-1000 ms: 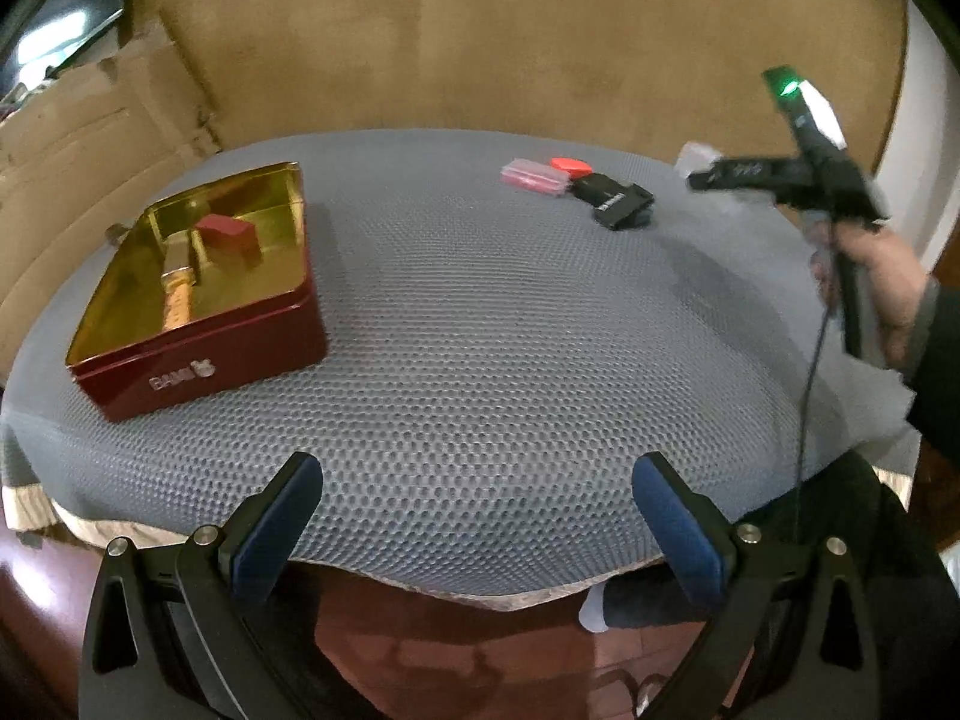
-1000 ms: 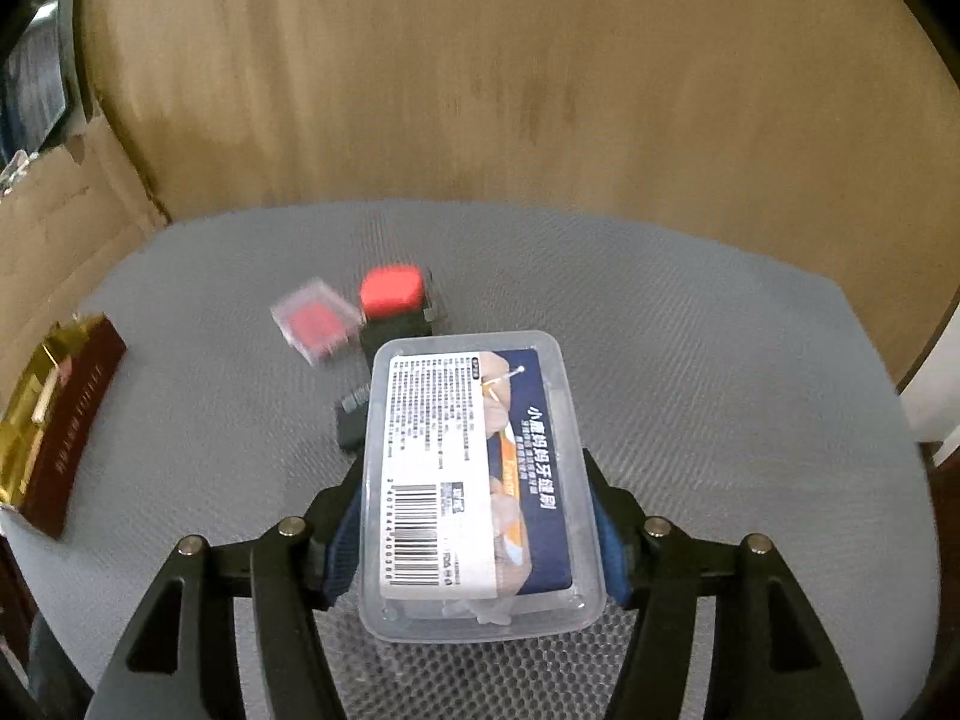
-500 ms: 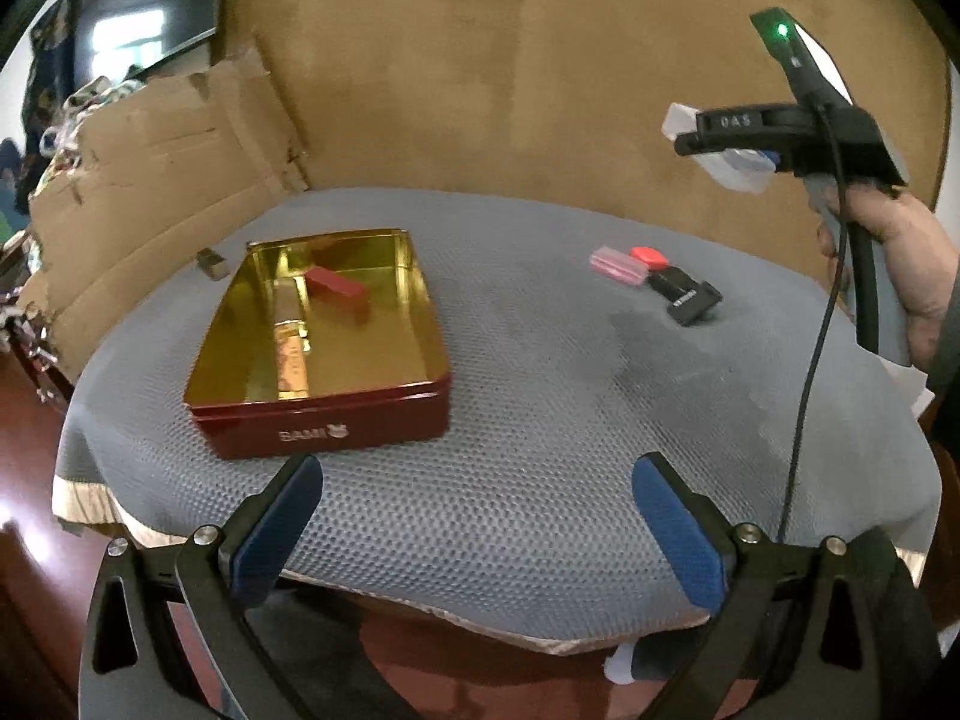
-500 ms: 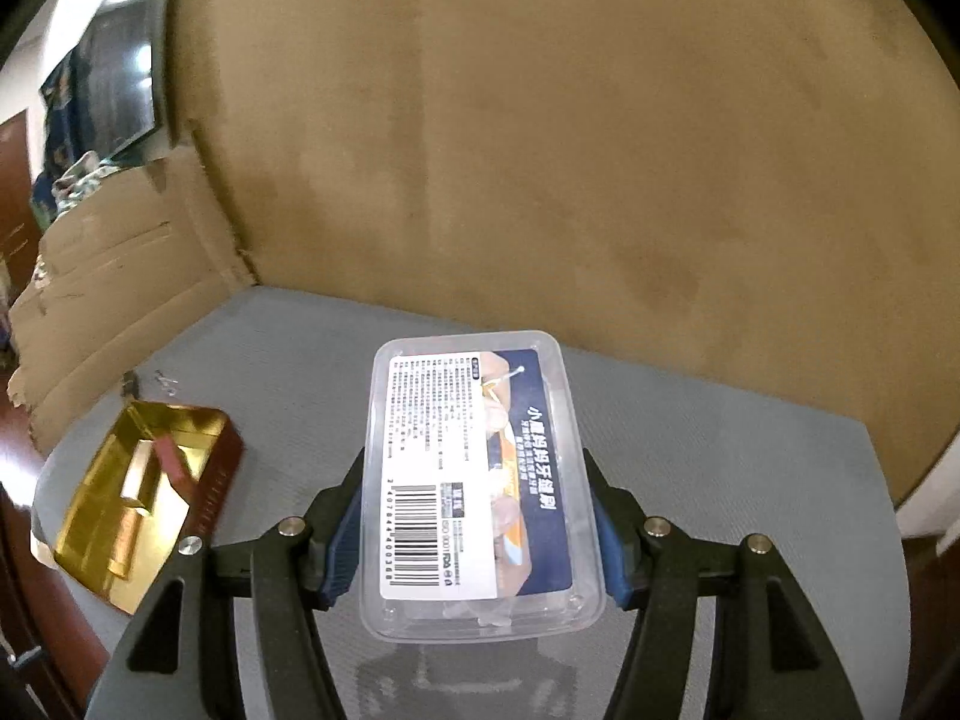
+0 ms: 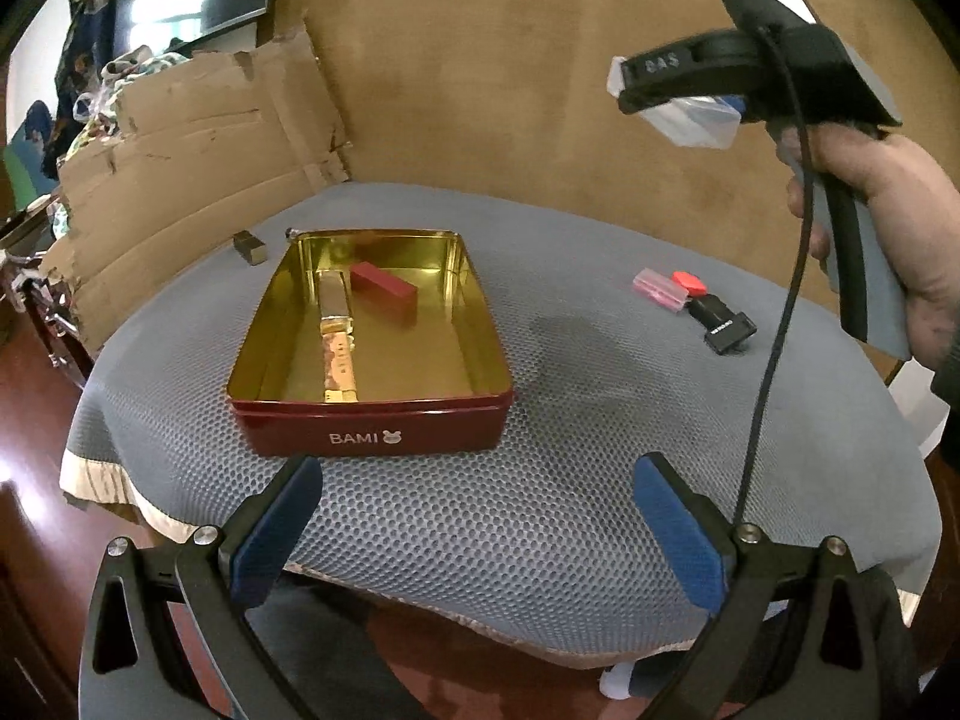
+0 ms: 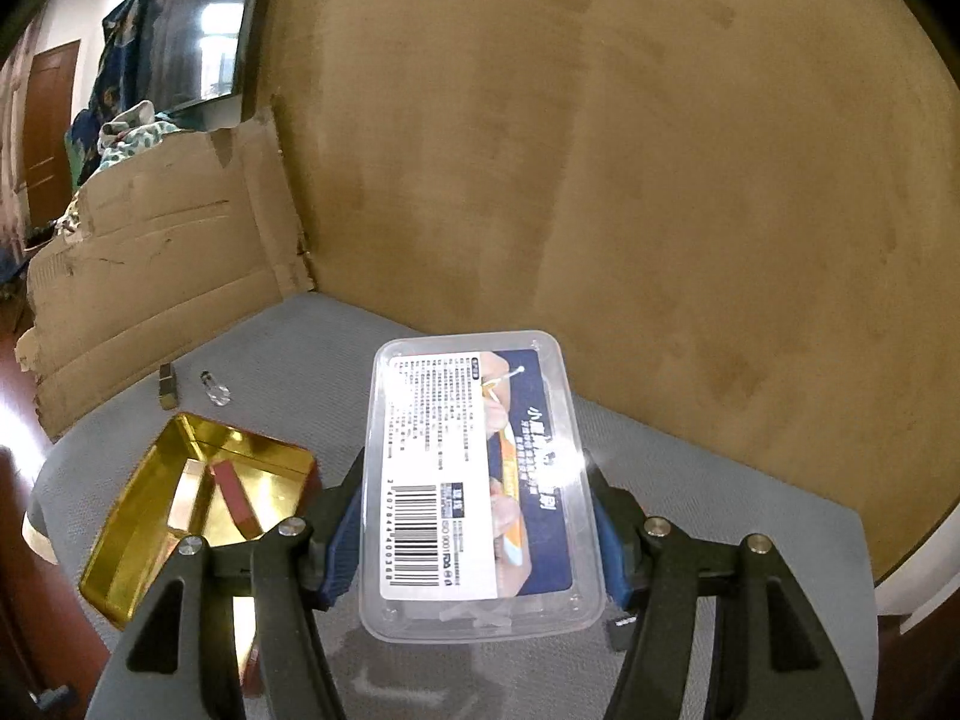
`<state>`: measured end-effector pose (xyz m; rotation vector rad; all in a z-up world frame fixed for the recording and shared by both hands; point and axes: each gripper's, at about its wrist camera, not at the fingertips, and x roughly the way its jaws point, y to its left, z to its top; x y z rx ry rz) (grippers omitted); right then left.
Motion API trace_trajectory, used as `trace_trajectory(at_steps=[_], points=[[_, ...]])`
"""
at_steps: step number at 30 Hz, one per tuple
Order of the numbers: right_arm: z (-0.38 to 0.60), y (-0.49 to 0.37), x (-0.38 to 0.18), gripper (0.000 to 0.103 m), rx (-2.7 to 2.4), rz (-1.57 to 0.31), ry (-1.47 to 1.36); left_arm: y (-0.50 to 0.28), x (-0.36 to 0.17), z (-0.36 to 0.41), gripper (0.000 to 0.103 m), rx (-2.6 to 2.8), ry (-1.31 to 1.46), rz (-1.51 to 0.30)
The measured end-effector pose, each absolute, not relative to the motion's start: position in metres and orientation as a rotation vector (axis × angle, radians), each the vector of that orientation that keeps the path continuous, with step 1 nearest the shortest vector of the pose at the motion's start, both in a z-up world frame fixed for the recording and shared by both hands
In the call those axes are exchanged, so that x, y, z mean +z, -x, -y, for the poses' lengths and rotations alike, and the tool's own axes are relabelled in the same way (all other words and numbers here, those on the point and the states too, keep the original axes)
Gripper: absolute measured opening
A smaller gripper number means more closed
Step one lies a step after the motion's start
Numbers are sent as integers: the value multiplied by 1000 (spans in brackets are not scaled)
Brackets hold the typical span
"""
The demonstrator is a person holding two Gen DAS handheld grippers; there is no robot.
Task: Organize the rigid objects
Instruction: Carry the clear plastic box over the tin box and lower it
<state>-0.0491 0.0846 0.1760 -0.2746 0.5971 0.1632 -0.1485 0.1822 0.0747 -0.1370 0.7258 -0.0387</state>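
Left wrist view: at about nine o'clock a torn cardboard sheet (image 5: pixel 180 180) is propped against the tan backrest. At the centre the open red tin (image 5: pixel 372 336) is set on the grey mesh cushion (image 5: pixel 570 516), with a red block (image 5: pixel 384 291) and a gold bar (image 5: pixel 337 336) seen inside. The left gripper (image 5: pixel 474 516) is held at six o'clock, its blue pads spread wide with nothing between them and the tin just beyond them. At three o'clock a pink case (image 5: pixel 660 290), a red cap (image 5: pixel 689 282) and a black piece (image 5: pixel 723 324) are laid close together. At one o'clock the right gripper (image 5: pixel 690 114) is raised in a hand (image 5: pixel 888 228).

Right wrist view: the tin (image 6: pixel 198 498) is seen at eight o'clock. At six o'clock the clear plastic box (image 6: pixel 480 480) is pinched between the blue pads (image 6: pixel 342 540) of the right gripper (image 6: pixel 480 540), half spread, label up, above the cushion (image 6: pixel 720 480).
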Motion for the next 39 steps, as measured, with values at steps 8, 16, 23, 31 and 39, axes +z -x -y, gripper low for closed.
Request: trace_trajectory(at_steps=[8,16,23,31,39], points=[[-119,59,170,63,233,-604,295,148,74,-182,102,-32,143,-731],[-138,70,158,63,279,-625,318,146,71,-186,102,-20,159,-744],[-161,81,136,63,390,-688,343,145,69,-185,102,-17,160,-751],[-183,85,97,64,471,-800,362,142,65,-189,102,-5,174,-766],[-192,87,51,64,578,-923,314,138,58,-192,102,5,187,-793]])
